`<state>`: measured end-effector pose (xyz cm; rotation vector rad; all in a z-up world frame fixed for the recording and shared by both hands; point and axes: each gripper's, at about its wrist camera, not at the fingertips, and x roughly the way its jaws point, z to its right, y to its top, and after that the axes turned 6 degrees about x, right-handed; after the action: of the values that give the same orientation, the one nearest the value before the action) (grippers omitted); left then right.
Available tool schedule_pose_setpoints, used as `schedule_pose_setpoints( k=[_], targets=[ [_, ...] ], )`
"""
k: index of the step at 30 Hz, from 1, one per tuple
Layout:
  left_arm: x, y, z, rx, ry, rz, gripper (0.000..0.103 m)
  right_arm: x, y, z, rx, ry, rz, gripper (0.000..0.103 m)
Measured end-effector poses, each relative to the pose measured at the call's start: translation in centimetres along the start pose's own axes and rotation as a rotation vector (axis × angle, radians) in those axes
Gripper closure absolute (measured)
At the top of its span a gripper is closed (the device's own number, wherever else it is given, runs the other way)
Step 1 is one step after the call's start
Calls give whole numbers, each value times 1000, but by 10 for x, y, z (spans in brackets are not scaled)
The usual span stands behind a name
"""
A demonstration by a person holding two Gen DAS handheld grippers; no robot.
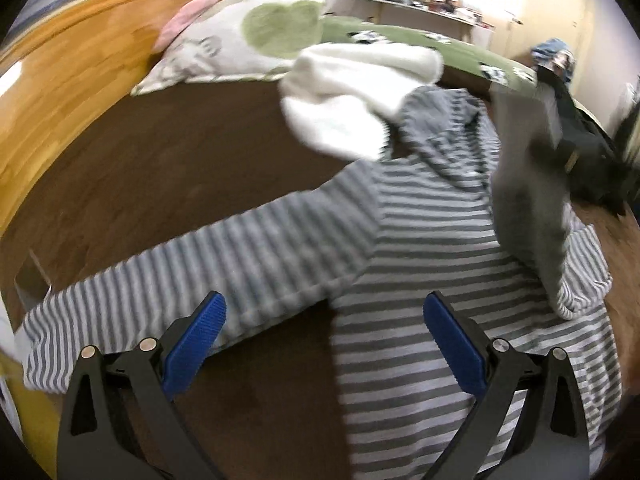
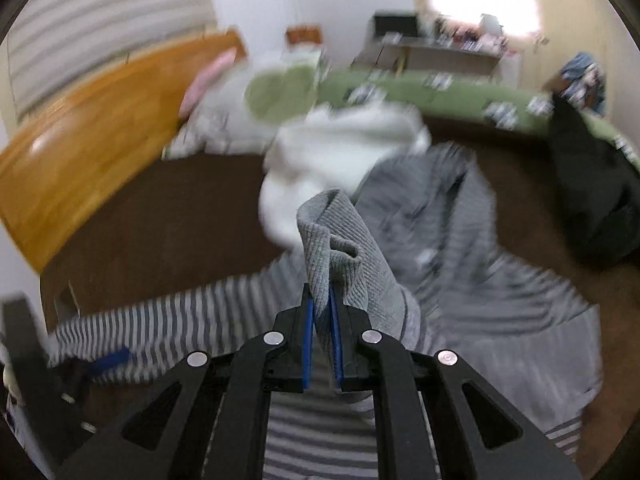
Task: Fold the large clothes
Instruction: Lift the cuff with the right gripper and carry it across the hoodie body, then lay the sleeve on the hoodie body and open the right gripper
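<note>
A grey-and-white striped hoodie (image 1: pixel 420 248) lies spread on the brown bed cover, hood toward the far side. One sleeve (image 1: pixel 180 276) stretches out flat to the left. My left gripper (image 1: pixel 326 320) hovers open over the armpit area, blue pads wide apart with nothing between them. In the right wrist view my right gripper (image 2: pixel 322 320) is shut on the grey ribbed cuff (image 2: pixel 332 240) of the other sleeve. That sleeve (image 1: pixel 528 200) hangs lifted above the hoodie's right side, its plain grey inside showing. The picture is blurred by motion.
A crumpled white garment (image 1: pixel 352 96) lies just beyond the hood. A dark garment (image 2: pixel 600 200) sits at the right. A patterned pillow (image 1: pixel 240 40), a green blanket (image 1: pixel 420 40) and a wooden headboard (image 1: pixel 72 80) border the brown cover (image 1: pixel 160 168).
</note>
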<state>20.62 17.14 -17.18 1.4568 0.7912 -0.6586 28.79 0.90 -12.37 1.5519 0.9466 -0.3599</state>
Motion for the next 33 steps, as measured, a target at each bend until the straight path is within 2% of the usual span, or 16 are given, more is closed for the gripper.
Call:
schedule_pose_setpoints(
  k=[5, 8, 10, 11, 12, 13, 14, 15, 18, 21, 23, 24, 27, 33],
  targets=[
    [12, -24, -33, -45, 28, -36, 6, 63, -45, -22, -23, 4, -182, 94],
    [13, -36, -48, -58, 45, -54, 6, 89, -73, -30, -32, 18, -278, 89],
    [12, -41, -56, -68, 54, -61, 6, 98, -87, -31, -29, 8, -309, 89],
    [10, -42, -59, -72, 55, -62, 6, 100, -91, -32, -28, 3, -296, 89],
    [8, -42, -61, -76, 56, -62, 6, 98, -92, -32, -22, 6, -289, 84],
    [6, -42, -62, -76, 58, -60, 6, 95, -91, -31, 3, 38, -291, 70],
    [3, -42, -63, -76, 60, -56, 6, 87, -86, -28, 39, 98, -301, 63],
    [-2, -40, -63, -76, 60, -48, 6, 76, -84, -29, 30, 100, -286, 53],
    [-13, -33, -59, -68, 61, -21, 6, 41, -74, -24, -8, 87, -205, 40],
    [-18, -27, -47, -39, 69, -10, 6, 8, -65, 2, 13, 64, -148, 38],
    [-18, -23, -35, -24, 51, -14, 6, -7, -62, 33, 25, 2, -131, 36],
    [-18, -20, -25, -10, 44, -11, 6, -11, -62, 43, 27, -20, -129, 32],
    [-18, -14, -3, 16, 14, 11, 6, -24, -62, 90, 53, -79, -135, 32],
    [3, 4, 63, 66, -70, 2, 6, -32, -71, 175, 112, -193, -131, 29]
  ],
)
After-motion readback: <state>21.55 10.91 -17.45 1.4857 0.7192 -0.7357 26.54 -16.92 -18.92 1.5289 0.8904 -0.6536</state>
